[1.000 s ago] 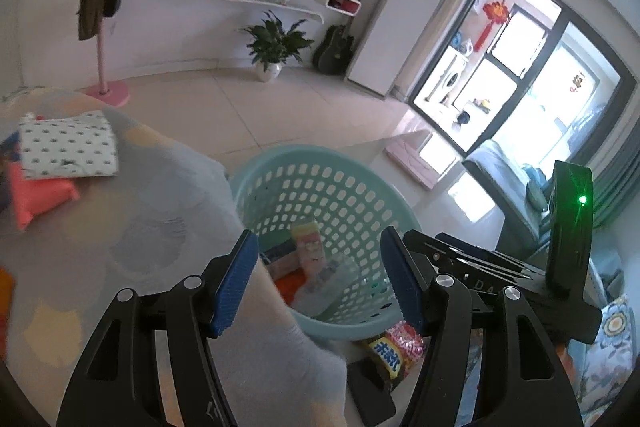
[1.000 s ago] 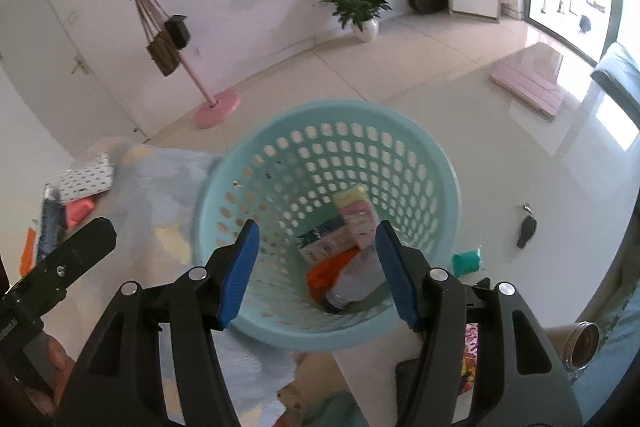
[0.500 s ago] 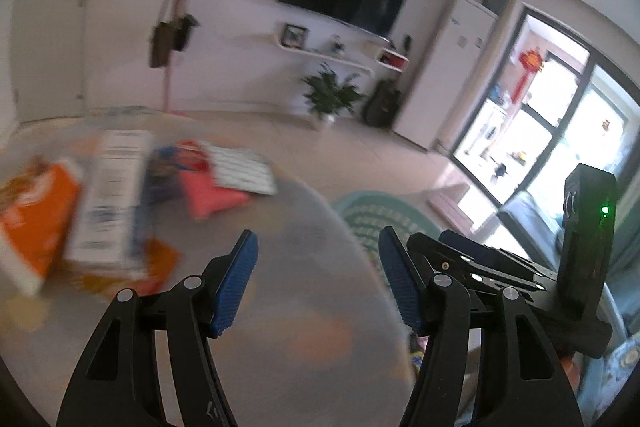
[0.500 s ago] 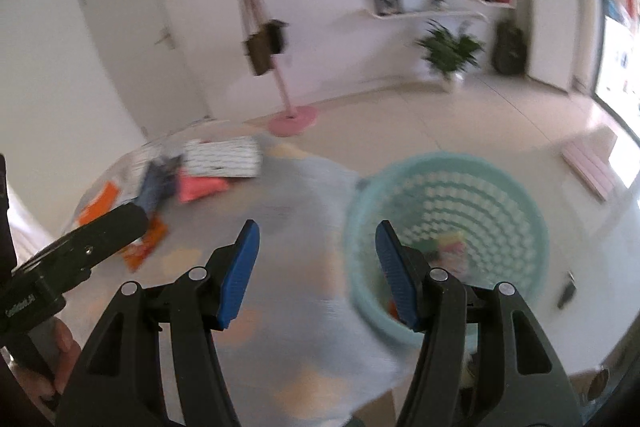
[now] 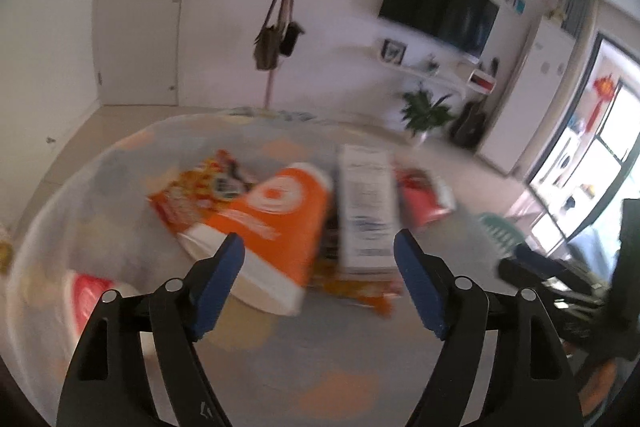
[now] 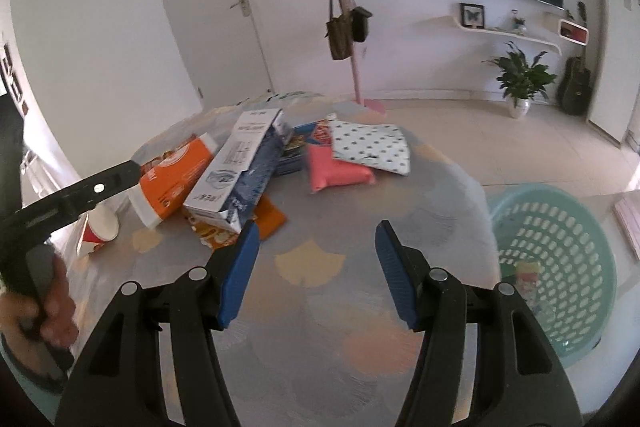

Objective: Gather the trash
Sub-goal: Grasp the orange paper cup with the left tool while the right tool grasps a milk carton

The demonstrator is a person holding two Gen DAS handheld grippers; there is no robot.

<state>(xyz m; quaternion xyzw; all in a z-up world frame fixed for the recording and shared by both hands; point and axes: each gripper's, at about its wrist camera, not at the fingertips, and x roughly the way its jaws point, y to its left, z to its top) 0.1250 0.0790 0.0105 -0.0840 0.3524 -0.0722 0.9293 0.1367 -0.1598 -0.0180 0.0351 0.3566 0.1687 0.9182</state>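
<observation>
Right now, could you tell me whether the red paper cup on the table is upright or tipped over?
Tipped over. The red paper cup lies on its side on the table, its white open mouth facing sideways, beside the orange carton.

A round table point(image 6: 312, 307) under a pale cloth with leaf prints carries a heap of packaging at its far side: an orange pack point(image 6: 172, 183), a long white carton point(image 6: 236, 163) leaning over it, a pink pouch point(image 6: 336, 173) and a dotted pouch point(image 6: 372, 147) touching. A paper cup point(image 6: 98, 231) lies tipped near the left edge. On the floor point(image 6: 500, 131) just beside the table stands a teal basket point(image 6: 560, 255).
</observation>
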